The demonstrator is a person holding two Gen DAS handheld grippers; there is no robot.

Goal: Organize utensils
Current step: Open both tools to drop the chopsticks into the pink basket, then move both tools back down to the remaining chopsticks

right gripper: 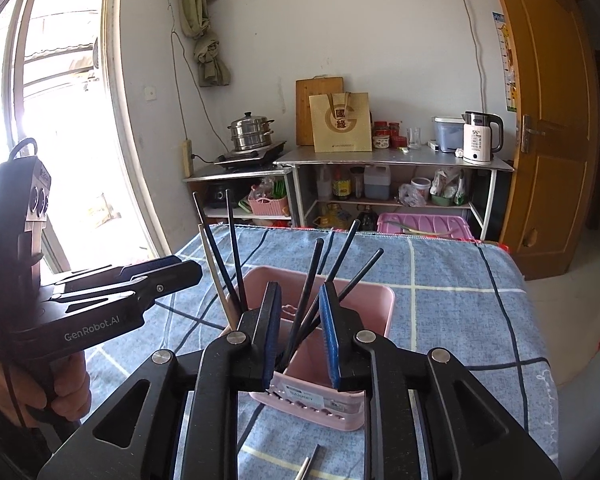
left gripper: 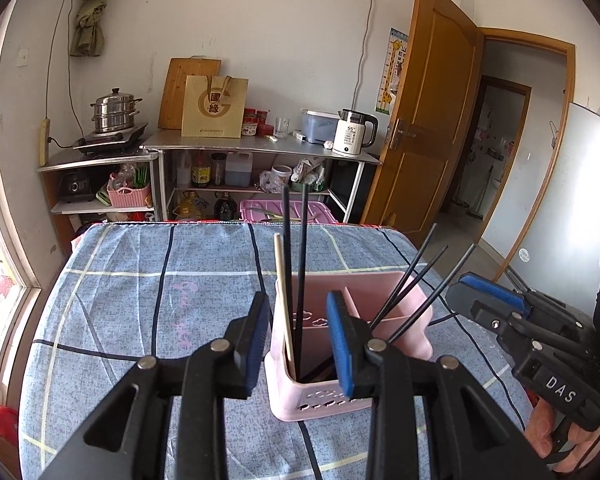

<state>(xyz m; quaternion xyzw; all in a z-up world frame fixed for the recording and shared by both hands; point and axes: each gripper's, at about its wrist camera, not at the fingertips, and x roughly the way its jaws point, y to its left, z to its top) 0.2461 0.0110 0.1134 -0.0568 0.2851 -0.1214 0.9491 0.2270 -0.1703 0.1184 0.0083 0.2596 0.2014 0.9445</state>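
Observation:
A pink utensil holder [left gripper: 384, 292] with two compartments stands on the blue checked tablecloth; it also shows in the right wrist view [right gripper: 374, 304]. Its left compartment holds two black chopsticks [left gripper: 287, 256] and a pale wooden one [left gripper: 283, 292]. Its right compartment holds three black chopsticks [left gripper: 414, 276], leaning right. My left gripper [left gripper: 298, 312] is open and empty, its fingers on either side of the left compartment's chopsticks. My right gripper [right gripper: 300, 312] is open around the three leaning chopsticks [right gripper: 342, 264] without gripping them. Another utensil [right gripper: 310, 462] lies on the cloth at the near edge.
The table [left gripper: 140, 280] is covered by the blue checked cloth. Behind it stand metal shelves [left gripper: 260, 148] with a steamer pot, a paper bag, a kettle and bottles. A wooden door [left gripper: 424, 120] stands open at the right. A window [right gripper: 60, 120] is at the left.

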